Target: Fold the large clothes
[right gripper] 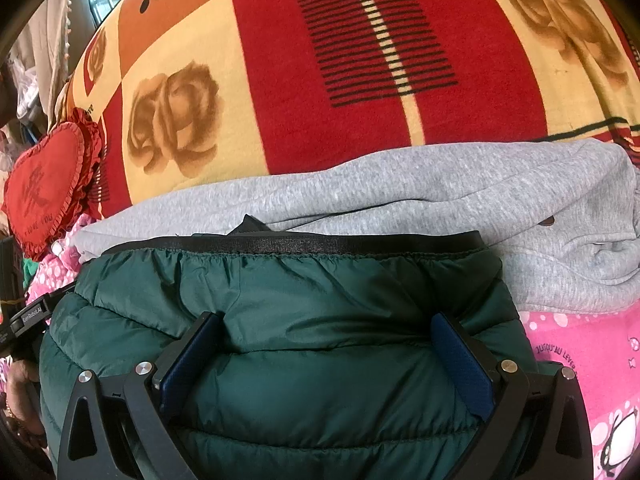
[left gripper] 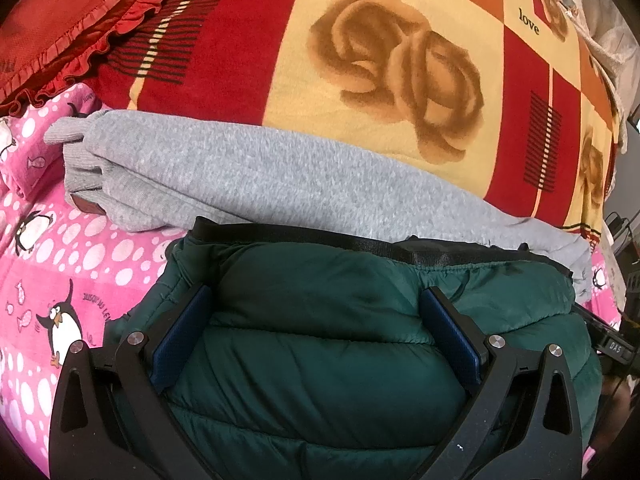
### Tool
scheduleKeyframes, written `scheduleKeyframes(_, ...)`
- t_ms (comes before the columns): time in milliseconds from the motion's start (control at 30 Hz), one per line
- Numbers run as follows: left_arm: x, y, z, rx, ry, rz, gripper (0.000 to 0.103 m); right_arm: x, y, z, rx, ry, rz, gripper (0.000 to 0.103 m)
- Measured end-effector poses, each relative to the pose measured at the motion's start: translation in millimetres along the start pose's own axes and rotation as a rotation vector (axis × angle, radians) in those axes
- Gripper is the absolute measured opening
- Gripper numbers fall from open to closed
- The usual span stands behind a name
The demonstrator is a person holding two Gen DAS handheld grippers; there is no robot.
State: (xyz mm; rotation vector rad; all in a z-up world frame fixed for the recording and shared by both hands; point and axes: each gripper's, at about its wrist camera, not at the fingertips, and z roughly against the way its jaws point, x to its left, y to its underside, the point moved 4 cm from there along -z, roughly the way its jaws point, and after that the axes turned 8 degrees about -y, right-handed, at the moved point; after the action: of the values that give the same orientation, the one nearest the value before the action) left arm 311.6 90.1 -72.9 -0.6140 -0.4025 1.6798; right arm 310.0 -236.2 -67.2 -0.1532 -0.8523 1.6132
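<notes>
A: Near first. Your left gripper [left gripper: 316, 332] and right gripper [right gripper: 328, 360] both stand wide, pads sunk against the green jacket [left gripper: 360, 320], gripping nothing.

B: Progress?

A: Jacket looks bundled into a compact fold on the pink sheet [left gripper: 60, 260]; likely only pressing flat remains.

B: Beyond it?

A: Grey sweatshirt [left gripper: 240, 176] touches its far hem, crowding you. Then the rose blanket [left gripper: 360, 20], and a red heart pillow [right gripper: 44, 188].
</notes>
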Motion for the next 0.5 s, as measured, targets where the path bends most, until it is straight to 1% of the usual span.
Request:
scheduleKeyframes(67, -1, -1, 0, 0.005, -0.005, -0.002, 0.103, 1, 0, 1, 0.002, 0.011, 0.002, 0.103)
scheduleKeyframes(133, -5, -5, 0, 0.044, -0.038, -0.023, 0.103, 1, -1, 2, 0.009, 0.030, 0.000, 0.103)
scheduleKeyframes(200, -10, -12, 6, 0.088, -0.080, -0.061, 0.102, 3, -5, 4, 0.069, 0.070, -0.011, 0.103)
scheduleKeyframes(233, -12, -18, 17, 0.075, -0.088, -0.074, 0.102, 5, -8, 11, 0.089, 0.090, -0.013, 0.103)
scheduleKeyframes(267, -13, -22, 34, 0.037, -0.066, -0.077, 0.102, 9, -9, 21, 0.084, 0.098, -0.010, 0.102)
scheduleKeyframes(333, -11, -26, 69, -0.028, -0.001, -0.088, 0.102, 22, -10, 50, 0.038, 0.084, 0.016, 0.102)
scheduleKeyframes(367, -8, -24, 85, -0.050, 0.019, -0.099, 0.102, 30, -8, 66, 0.022, 0.074, 0.033, 0.102)
scheduleKeyframes(433, 3, -13, 107, -0.067, 0.017, -0.129, 0.102, 46, 2, 91, 0.008, 0.056, 0.071, 0.102)
scheduleKeyframes(500, 19, 6, 119, -0.063, -0.008, -0.150, 0.102, 65, 20, 111, -0.011, 0.043, 0.112, 0.102)
